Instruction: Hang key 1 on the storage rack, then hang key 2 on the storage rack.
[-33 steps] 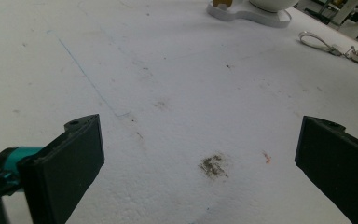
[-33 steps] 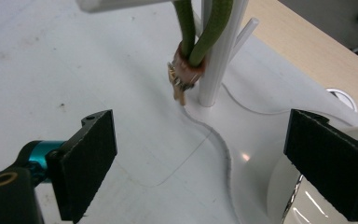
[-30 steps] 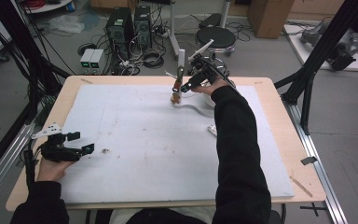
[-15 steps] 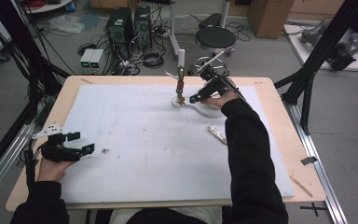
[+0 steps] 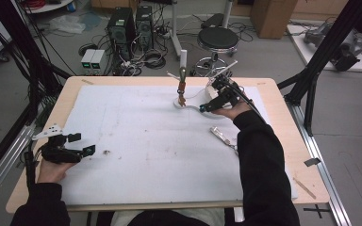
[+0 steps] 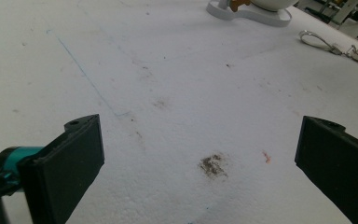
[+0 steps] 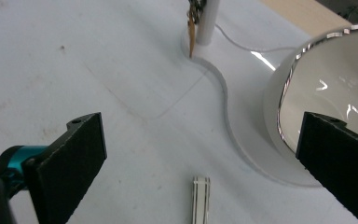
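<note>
A white stand (image 5: 189,104) sits at the far middle of the white mat, its upright post (image 5: 183,60) carrying a small brown hanging piece (image 5: 182,88). My right gripper (image 5: 206,102) hovers just right of the post, over the stand's base, open and holding nothing. In the right gripper view the open gripper (image 7: 200,122) frames the curved base (image 7: 242,121), with the post (image 7: 207,18) and the hanging piece (image 7: 192,29) ahead and a white bowl with a shiny rim (image 7: 335,79) at the right. My left gripper (image 5: 84,143) rests open at the near left, above a dirt smudge (image 6: 212,165).
A metal key ring with a clip (image 5: 224,137) lies on the mat beside the right forearm; it appears far off as the key ring (image 6: 318,41) in the left gripper view. A small white strip (image 7: 200,196) lies below the right gripper. The table's wooden edge (image 5: 283,101) borders the mat.
My right gripper has drawn back to the right from the post, leaving the hanging piece on it. The left gripper has stayed put.
</note>
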Available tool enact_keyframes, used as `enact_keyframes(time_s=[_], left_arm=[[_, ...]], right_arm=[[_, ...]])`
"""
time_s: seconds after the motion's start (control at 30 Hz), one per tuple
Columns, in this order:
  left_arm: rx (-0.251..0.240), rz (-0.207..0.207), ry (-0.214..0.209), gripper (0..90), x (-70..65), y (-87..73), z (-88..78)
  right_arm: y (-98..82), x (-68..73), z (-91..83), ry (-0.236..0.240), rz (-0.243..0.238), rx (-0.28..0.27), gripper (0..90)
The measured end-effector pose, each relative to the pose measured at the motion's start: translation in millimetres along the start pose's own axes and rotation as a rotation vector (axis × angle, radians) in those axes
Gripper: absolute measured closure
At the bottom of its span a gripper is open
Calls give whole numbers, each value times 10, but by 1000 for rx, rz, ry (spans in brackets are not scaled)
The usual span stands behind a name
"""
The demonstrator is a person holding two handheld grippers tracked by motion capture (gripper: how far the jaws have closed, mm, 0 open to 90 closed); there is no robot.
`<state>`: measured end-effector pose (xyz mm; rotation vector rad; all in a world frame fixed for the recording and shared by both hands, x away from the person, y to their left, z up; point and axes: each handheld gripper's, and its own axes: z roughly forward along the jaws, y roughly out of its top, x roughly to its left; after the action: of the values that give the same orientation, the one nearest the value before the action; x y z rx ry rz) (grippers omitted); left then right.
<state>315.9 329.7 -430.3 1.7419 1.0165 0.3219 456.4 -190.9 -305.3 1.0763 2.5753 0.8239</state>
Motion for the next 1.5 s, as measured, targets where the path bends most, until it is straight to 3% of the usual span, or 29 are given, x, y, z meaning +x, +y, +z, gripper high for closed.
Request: enact_keyframes(time_s=[0.1, 0.5, 1.33, 1.5], left_arm=[[0, 0, 0, 17, 0, 1, -3], [3, -2, 3, 17, 2, -2, 0], [-4, 0, 10, 17, 3, 1, -12], [6, -1, 7, 17, 3, -3, 1]], right_arm=[[-194, 0, 39, -1, 4, 9, 6], [-566, 8, 175, -2, -1, 57, 7], [-917, -123, 470, -11, 57, 134, 6], [-999, -143, 571, -33, 57, 164, 6]])
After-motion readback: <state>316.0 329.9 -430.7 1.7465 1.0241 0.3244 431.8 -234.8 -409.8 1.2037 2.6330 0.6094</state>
